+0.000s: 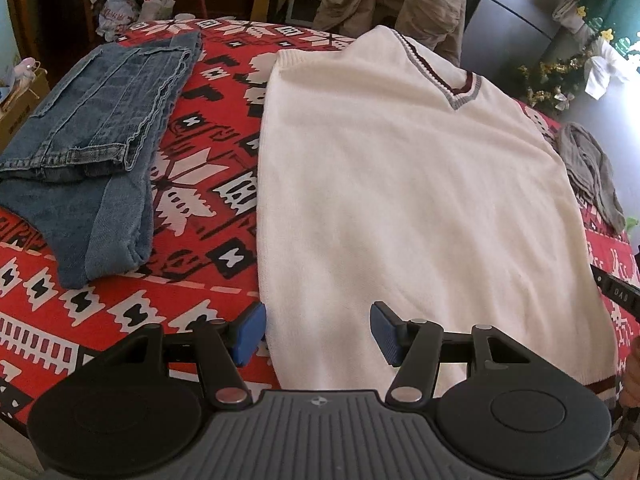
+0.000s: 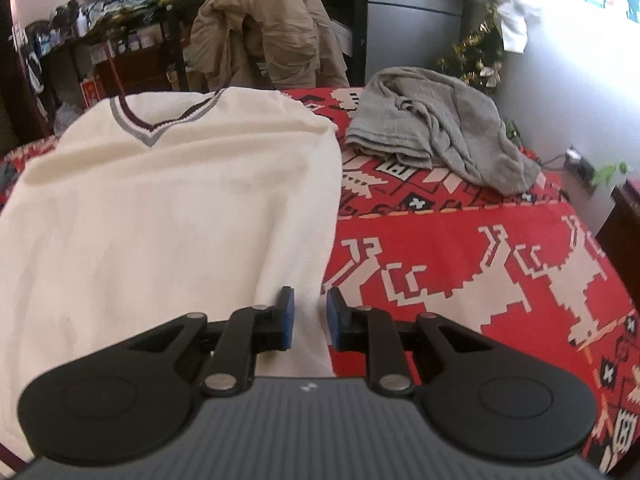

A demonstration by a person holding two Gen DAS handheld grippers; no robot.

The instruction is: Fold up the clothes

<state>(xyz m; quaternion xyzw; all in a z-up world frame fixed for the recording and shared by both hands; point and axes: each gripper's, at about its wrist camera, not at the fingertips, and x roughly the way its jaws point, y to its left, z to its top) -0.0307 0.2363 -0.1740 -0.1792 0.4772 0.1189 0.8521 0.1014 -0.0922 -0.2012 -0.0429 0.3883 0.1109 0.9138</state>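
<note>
Patterned woven blanket [image 1: 208, 184] under soft knit sweater [image 1: 400, 200].

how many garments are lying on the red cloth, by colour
white: 1, the v-neck sweater, spread flat
blue: 1, the folded denim piece
grey: 1, the crumpled garment
total: 3
The tan jacket hangs on a chair behind the table, so it is not counted.
</note>
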